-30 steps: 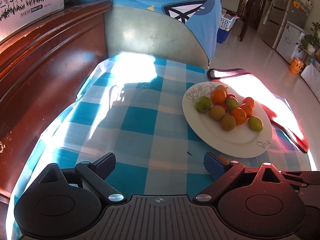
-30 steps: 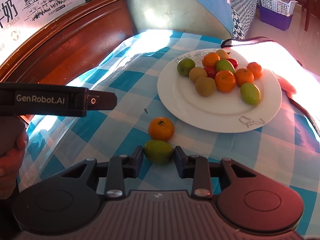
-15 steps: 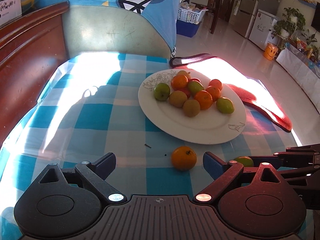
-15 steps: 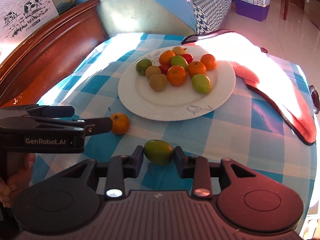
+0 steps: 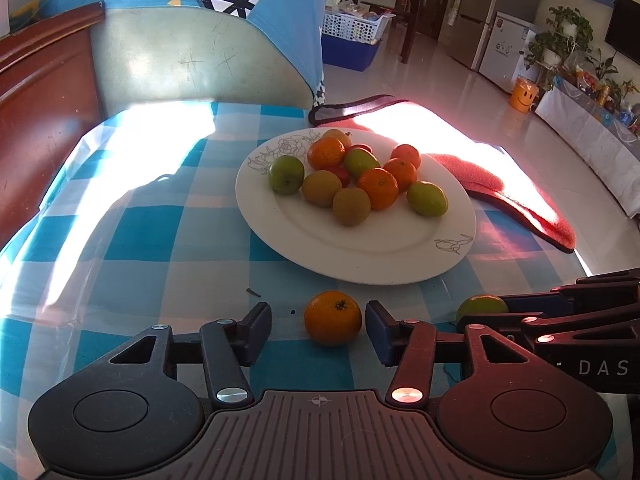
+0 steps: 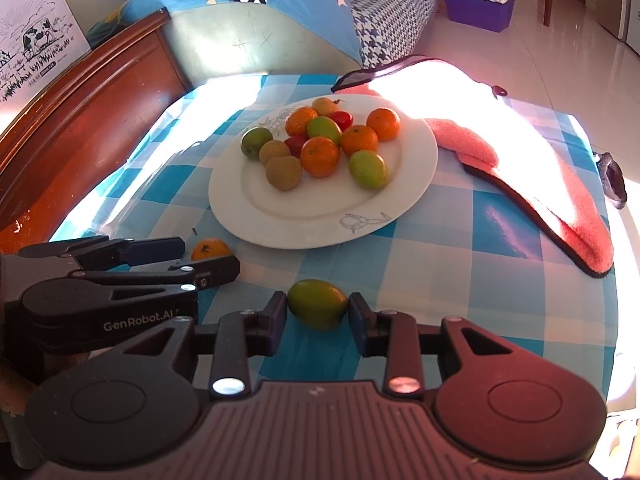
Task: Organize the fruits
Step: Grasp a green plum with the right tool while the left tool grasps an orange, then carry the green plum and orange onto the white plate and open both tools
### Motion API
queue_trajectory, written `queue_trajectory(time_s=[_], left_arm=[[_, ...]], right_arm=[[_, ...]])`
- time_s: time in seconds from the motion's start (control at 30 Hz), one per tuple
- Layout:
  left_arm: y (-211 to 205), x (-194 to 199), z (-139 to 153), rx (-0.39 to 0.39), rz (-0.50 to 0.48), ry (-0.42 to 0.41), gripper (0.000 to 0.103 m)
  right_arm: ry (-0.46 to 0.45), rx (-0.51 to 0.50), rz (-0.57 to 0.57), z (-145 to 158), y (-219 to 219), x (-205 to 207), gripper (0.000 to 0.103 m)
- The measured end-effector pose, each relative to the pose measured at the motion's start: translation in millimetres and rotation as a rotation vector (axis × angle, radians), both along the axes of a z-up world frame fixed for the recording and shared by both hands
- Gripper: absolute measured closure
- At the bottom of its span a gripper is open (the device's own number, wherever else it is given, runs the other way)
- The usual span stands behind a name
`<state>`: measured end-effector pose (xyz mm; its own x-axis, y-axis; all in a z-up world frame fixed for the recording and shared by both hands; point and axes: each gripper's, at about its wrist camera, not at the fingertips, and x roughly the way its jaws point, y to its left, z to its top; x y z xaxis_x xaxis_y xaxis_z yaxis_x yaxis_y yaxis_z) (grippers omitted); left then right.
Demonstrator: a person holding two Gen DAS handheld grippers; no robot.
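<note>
A white plate (image 5: 360, 256) (image 6: 256, 208) on the blue checked cloth holds several oranges, green fruits and brown fruits. A loose orange (image 5: 333, 317) (image 6: 210, 249) lies on the cloth in front of the plate, between the fingers of my left gripper (image 5: 318, 330), which is open; the right finger is close to it. A loose green fruit (image 6: 317, 304) (image 5: 482, 306) sits between the fingers of my right gripper (image 6: 318, 312), whose pads flank it closely on both sides; I cannot tell whether they press on it. The left gripper also shows in the right wrist view (image 6: 200, 260).
A pink cloth with dark edging (image 5: 500, 184) (image 6: 540, 184) lies right of the plate. A wooden headboard (image 6: 80, 128) runs along the left. A padded chair back with a blue cover (image 5: 200, 60) stands behind the table.
My left gripper swung right and forward until the loose orange came between its fingers. My right gripper stayed around the green fruit while its view shifted right.
</note>
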<state>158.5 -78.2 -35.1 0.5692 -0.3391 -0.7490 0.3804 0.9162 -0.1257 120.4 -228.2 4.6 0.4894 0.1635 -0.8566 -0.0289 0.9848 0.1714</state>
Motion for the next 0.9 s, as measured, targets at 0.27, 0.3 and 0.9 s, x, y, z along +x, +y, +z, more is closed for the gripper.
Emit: queue_trajectory(time_s=[0.27, 0.3, 0.9], left_arm=[[-3.0, -2.1, -0.7, -0.007, -0.015, -0.023, 0.075], [-3.2, -2.8, 0.1, -0.004, -0.012, -0.029, 0.075], [24.9, 0.0, 67.7, -0.095, 0.048, -0.206, 0.075]], right_arm=[[0.007, 0.006, -0.006, 0.3, 0.5, 1.4, 0.069], [0.007, 0.007, -0.004, 0.3, 1.2, 1.6, 0.069], [-0.164, 0.108, 0.026, 57.1, -9.4, 14.0, 0.069]])
